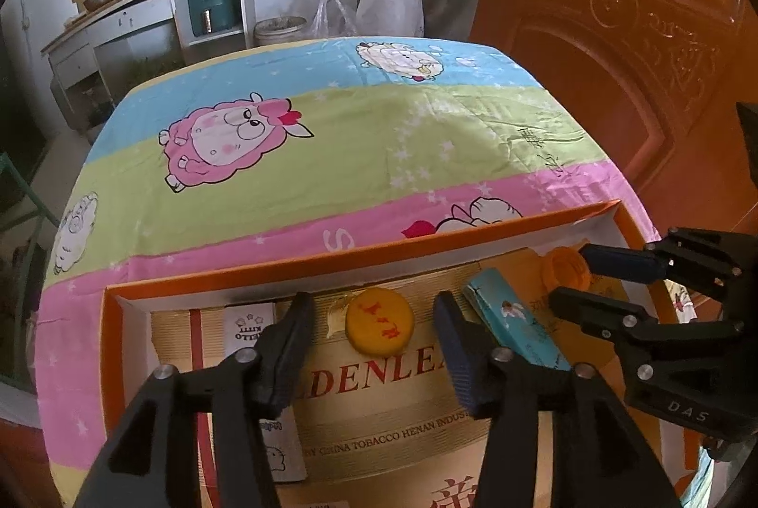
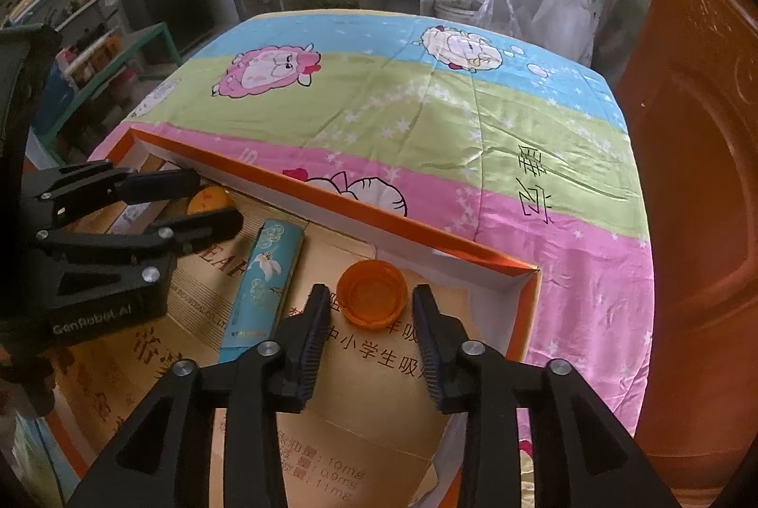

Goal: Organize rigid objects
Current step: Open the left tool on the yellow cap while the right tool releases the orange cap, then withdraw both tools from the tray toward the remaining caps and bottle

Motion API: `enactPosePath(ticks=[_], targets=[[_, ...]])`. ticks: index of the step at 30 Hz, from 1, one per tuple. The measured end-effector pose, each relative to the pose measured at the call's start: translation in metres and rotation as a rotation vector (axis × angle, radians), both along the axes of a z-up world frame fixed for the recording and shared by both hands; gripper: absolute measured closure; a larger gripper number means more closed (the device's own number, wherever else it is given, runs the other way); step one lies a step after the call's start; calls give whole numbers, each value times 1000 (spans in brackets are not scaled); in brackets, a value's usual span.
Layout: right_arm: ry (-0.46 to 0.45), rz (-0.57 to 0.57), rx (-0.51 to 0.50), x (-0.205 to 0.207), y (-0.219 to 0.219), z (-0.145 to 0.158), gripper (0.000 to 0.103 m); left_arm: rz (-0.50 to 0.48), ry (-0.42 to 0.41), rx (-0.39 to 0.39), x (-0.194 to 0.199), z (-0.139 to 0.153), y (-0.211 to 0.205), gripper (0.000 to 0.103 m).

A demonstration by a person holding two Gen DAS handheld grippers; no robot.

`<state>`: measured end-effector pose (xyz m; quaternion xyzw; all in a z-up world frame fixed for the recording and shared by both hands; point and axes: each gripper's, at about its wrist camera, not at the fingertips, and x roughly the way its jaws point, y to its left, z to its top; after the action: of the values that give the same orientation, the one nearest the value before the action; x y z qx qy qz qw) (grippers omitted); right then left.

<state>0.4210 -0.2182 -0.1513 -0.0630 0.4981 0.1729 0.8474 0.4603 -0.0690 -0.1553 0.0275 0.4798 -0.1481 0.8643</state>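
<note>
Both tongs point steeply down into a shallow orange box [image 1: 360, 259] that sits on the near part of a counter draped with a cartoon sheep cloth [image 1: 331, 138].

The left tongs [image 1: 374, 309] stand released, their jaws spread wide on either side of a yellow cap [image 1: 379, 321] that lies flat on the gold printed cardboard [image 1: 379, 408] lining the box floor. Neither pad touches the cap; it rests just beyond the tips, in line with the gap. A white card [image 1: 248, 325] lies left of the left finger.

The right tongs [image 2: 372, 304] are also released, with the jaws parted a little wider than an orange cap [image 2: 372, 295] lying hollow side up in the far right corner of the box. The cap sits between the fingertips, apart from both pads as far as the right wrist view shows.

A teal packet [image 2: 265, 285] lies on the box floor between the two caps, its long side running near to far. In the left wrist view the right tongs reach in from the right, beyond the packet
</note>
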Motion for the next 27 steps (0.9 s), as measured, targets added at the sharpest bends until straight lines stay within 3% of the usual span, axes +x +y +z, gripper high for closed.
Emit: enactPosePath(ticks=[12, 27], targets=[[-28, -28, 35, -18, -6, 21, 63, 12, -103, -37, -28, 40, 6, 51], [-70, -48, 94, -89, -5, 63, 63, 46, -176, -67, -101, 88, 33, 51]])
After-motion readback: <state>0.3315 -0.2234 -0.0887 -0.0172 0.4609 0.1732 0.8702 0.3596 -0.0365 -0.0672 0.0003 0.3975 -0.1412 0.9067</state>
